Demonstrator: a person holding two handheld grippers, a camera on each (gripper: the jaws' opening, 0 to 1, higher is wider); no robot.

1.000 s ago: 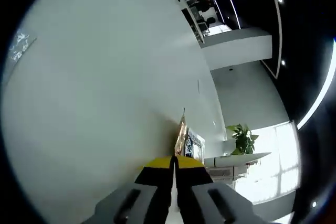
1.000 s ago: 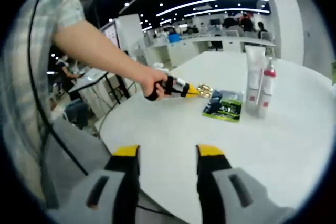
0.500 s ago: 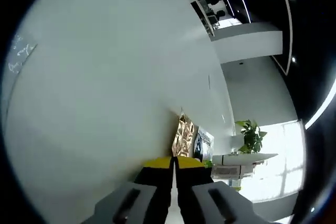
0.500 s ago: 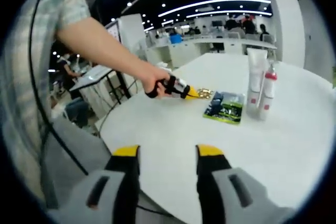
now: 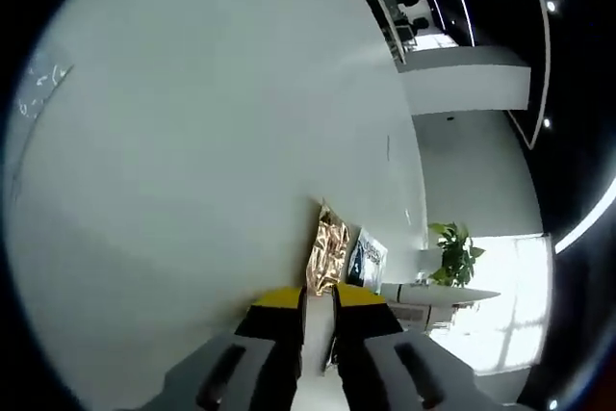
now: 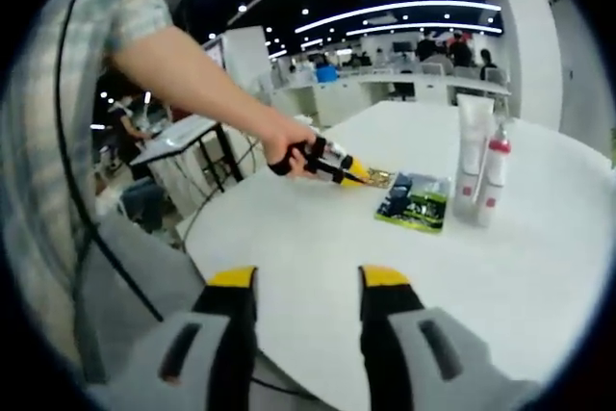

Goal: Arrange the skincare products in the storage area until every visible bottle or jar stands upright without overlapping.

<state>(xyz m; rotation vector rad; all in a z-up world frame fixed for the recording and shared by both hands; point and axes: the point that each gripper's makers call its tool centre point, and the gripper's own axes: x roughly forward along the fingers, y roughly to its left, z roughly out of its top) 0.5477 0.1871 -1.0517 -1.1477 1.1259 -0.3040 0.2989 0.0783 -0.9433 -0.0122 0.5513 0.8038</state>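
- Crinkled gold foil sachet (image 5: 328, 255) lies flat on white round table (image 6: 539, 267), just ahead of left gripper (image 5: 319, 297); jaws slightly apart.
- Right gripper (image 6: 308, 281) farther back; jaws wide apart, empty.

Counter (image 6: 539, 267): spans the right gripper view's centre and right.
Right of centre: tube (image 6: 472, 153) upright, pump bottle (image 6: 493, 176) touching its right side.
Centre: flat packet (image 6: 415, 201) left of them, crinkled sachet (image 6: 379, 178) further left.
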